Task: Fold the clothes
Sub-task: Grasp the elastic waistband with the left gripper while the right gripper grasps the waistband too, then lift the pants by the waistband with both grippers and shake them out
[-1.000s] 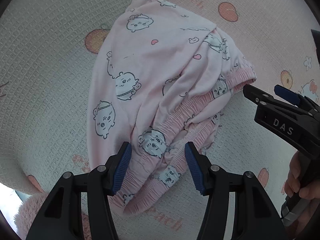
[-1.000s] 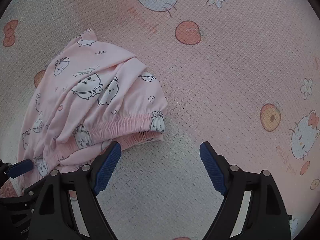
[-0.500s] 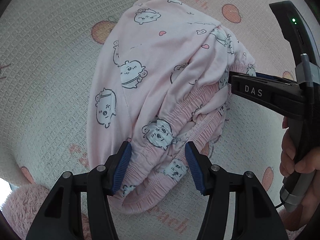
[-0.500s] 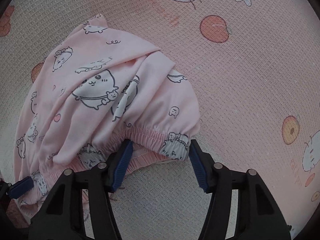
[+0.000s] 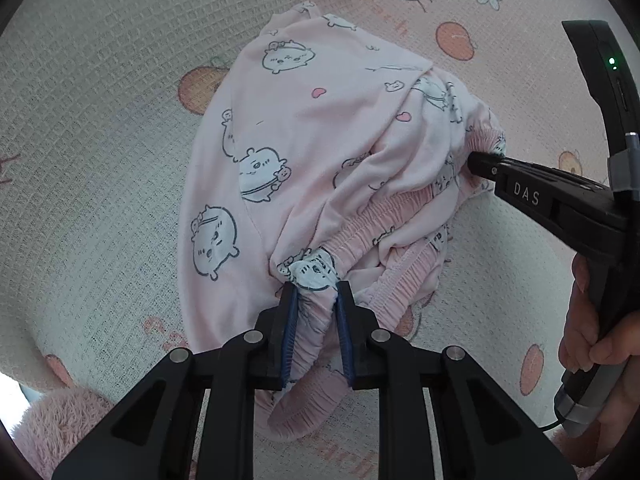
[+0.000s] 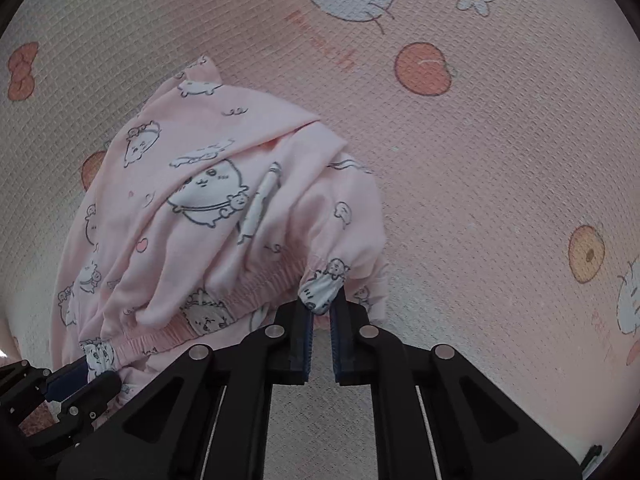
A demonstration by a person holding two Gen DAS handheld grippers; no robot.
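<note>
**Both grippers now clamped on the waistband**

Since half a second ago, both pairs of jaws have gone from open around the elastic edge to closed on it. One second ago the right gripper was still off the cloth, over bare blanket.

Left gripper point(image 5: 314, 300): blue pads nearly together, a bunch of gathered waistband point(image 5: 384, 216) pinched between them. The pinched cloth bulges up ahead of the fingertips, showing a printed cartoon face. It also appears at the lower left of the right wrist view point(image 6: 94, 364), gripping the same band at its left end.

Right gripper point(image 6: 320, 304): jaws almost closed, a narrow fold of waistband held at the fingertips, white print visible in the pinch. In the left wrist view it enters from the right point(image 5: 474, 162), tip buried in the cloth at the band's far end. A hand point(image 5: 592, 344) wraps its handle at the right edge.

Pink shorts point(image 5: 304, 152): crumpled in a mound on the waffle-textured blanket point(image 5: 92, 128), which carries peach and cartoon cat prints. Waistband faces the cameras; the rest of the garment lies away from them, resting on the blanket. The stretch of band between the two grip points is slack and wrinkled, not taut.

Fluffy pink fabric point(image 5: 52, 432) shows at the lower left corner of the left wrist view.
</note>
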